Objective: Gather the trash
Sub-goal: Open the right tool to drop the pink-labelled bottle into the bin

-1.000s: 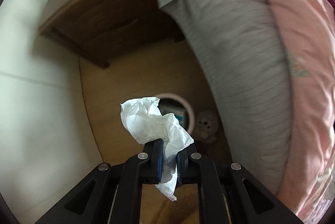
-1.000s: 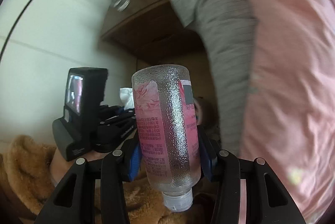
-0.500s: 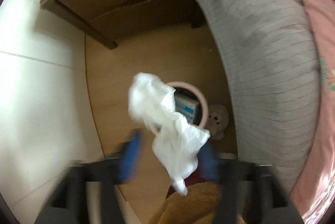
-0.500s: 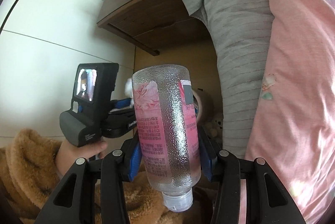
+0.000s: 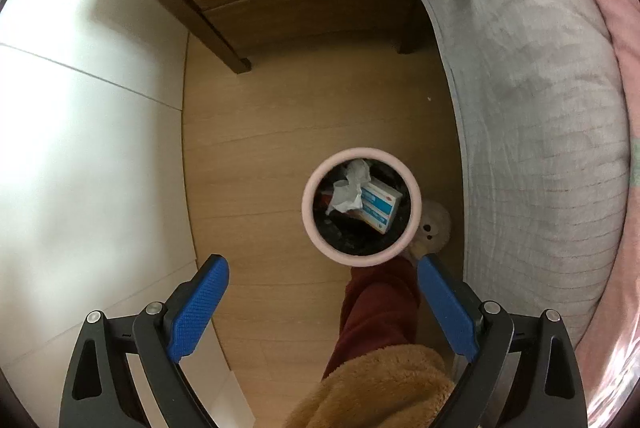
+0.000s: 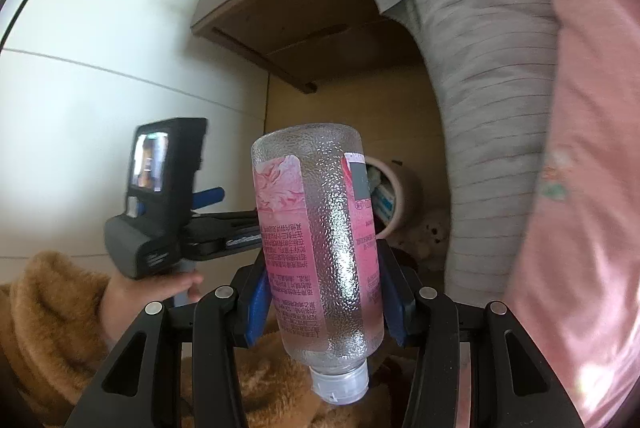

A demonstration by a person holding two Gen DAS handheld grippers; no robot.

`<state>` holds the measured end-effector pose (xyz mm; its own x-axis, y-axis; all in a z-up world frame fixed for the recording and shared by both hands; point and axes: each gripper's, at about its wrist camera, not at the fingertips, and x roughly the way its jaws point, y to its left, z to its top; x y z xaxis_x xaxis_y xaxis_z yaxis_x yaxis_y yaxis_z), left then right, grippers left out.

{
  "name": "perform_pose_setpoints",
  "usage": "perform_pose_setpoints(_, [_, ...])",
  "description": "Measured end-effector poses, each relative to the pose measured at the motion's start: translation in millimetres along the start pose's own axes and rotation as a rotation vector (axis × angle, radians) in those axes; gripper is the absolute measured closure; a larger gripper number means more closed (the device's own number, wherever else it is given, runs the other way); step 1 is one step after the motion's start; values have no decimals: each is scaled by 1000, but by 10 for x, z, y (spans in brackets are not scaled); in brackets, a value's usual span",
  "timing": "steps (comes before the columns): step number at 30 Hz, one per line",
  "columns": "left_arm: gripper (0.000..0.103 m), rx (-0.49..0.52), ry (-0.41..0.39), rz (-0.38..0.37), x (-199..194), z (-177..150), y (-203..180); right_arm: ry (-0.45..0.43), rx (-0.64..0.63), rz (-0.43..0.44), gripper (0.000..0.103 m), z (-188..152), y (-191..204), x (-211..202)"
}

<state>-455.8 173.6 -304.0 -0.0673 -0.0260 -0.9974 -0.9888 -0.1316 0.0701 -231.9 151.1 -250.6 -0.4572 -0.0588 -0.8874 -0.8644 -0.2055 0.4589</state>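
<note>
Tissue (image 5: 349,193), crumpled, lies inside the pink-rimmed bin (image 5: 362,259) on the floor beside a blue box (image 5: 378,205); my left hand-held gripper (image 5: 320,282) is opening, nothing between its pads. Right view: my right hand-held gripper (image 6: 324,302) clenches an inverted clear bottle (image 6: 320,228).

Left gripper (image 5: 322,270) opening; right gripper (image 6: 324,292) clamped

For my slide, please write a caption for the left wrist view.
Left gripper opening above the pink bin, crumpled tissue inside.
</note>
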Motion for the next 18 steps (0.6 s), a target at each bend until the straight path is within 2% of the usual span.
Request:
perform_pose_setpoints(11, [7, -54, -77, 51, -142, -111, 327, 119, -77, -22, 57, 232, 190, 911])
perform_pose_setpoints(16, [7, -97, -70, 55, -130, -105, 464, 109, -117, -48, 55, 306, 282, 1112])
perform_pose_setpoints(17, [7, -102, -68, 53, -125, -113, 476, 98, -126, -50, 53, 323, 304, 1143])
perform_pose_setpoints(18, [8, -105, -65, 52, -129, -118, 491, 98, -129, -46, 40, 344, 314, 1169])
